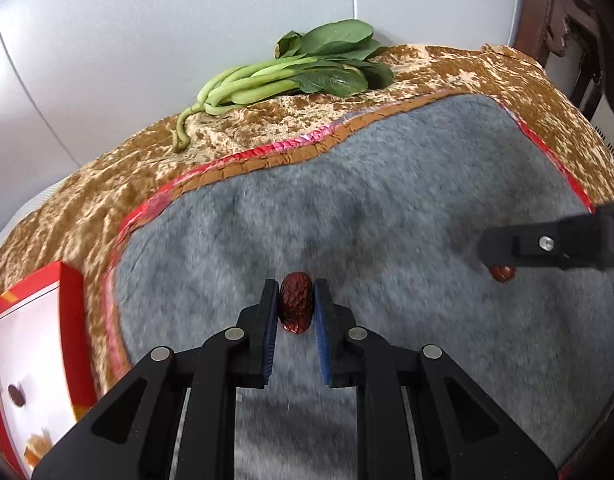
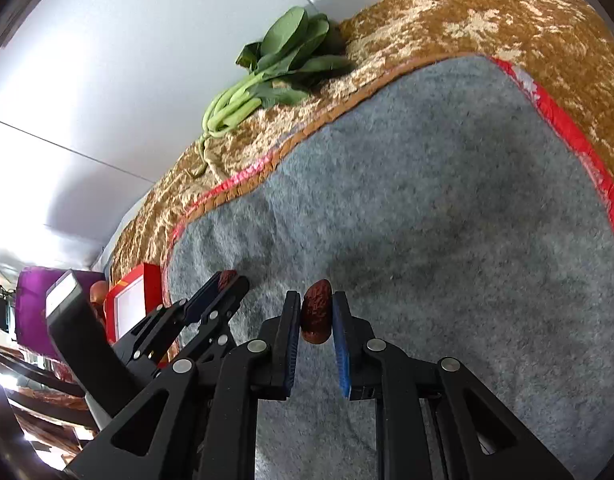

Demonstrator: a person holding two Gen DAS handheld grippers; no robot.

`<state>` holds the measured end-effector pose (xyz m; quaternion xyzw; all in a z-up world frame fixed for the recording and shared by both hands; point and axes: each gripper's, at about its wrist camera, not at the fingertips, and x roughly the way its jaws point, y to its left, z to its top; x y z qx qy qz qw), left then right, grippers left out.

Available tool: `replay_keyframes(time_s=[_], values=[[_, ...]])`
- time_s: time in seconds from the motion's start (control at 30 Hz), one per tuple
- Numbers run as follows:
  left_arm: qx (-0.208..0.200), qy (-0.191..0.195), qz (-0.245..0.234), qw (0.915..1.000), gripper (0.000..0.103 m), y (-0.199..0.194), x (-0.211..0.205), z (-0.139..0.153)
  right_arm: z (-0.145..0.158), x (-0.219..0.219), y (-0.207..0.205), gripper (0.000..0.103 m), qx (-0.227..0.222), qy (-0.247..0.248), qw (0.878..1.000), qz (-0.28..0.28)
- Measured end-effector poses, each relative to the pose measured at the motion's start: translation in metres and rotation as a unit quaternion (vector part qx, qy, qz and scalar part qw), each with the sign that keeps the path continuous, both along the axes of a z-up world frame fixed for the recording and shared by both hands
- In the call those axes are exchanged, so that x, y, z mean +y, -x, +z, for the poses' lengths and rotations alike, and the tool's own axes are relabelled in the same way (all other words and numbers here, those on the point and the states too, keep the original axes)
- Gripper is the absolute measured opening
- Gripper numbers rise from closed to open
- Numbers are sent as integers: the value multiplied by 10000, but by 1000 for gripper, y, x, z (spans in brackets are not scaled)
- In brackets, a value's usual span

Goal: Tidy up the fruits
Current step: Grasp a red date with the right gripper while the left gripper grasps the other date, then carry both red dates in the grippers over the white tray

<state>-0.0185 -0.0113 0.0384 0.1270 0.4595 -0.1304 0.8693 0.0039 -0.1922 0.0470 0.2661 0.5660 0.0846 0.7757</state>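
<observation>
My left gripper (image 1: pixel 295 292) is shut on a wrinkled red date (image 1: pixel 294 301) over the grey felt mat (image 1: pixel 387 208). My right gripper (image 2: pixel 315 304) is shut on a second red date (image 2: pixel 317 312) over the same mat (image 2: pixel 447 220). In the left wrist view the right gripper (image 1: pixel 495 258) enters from the right with its date (image 1: pixel 501 273) showing below the finger. In the right wrist view the left gripper (image 2: pixel 227 280) sits to the left with its date (image 2: pixel 228 277) at the tips. A red box (image 1: pixel 35 344) with a white inside holds a dark date (image 1: pixel 16 395) at the left.
A bunch of green leafy vegetables (image 1: pixel 291 72) lies on the brown patterned cloth (image 1: pixel 87 208) at the back by the white wall; it also shows in the right wrist view (image 2: pixel 267 80). The red box (image 2: pixel 133 304) stands at the mat's left edge. Dark wooden furniture (image 1: pixel 567 32) is at the far right.
</observation>
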Motion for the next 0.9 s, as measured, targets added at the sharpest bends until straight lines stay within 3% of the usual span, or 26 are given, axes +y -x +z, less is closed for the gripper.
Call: replay_keyframes(time_s=[0.17,0.43,0.9], values=[[-306,19,97,9995,15,42,11,21,-4,2,18,16,47,-56,10000,24],[-710,28,266,9971,15,104,36,39,12,7,56,16,-358,-137,9993,1],[-1302,68,489,9903,15,157,76,63,37,62,110,16,-1162,25,9921,474]])
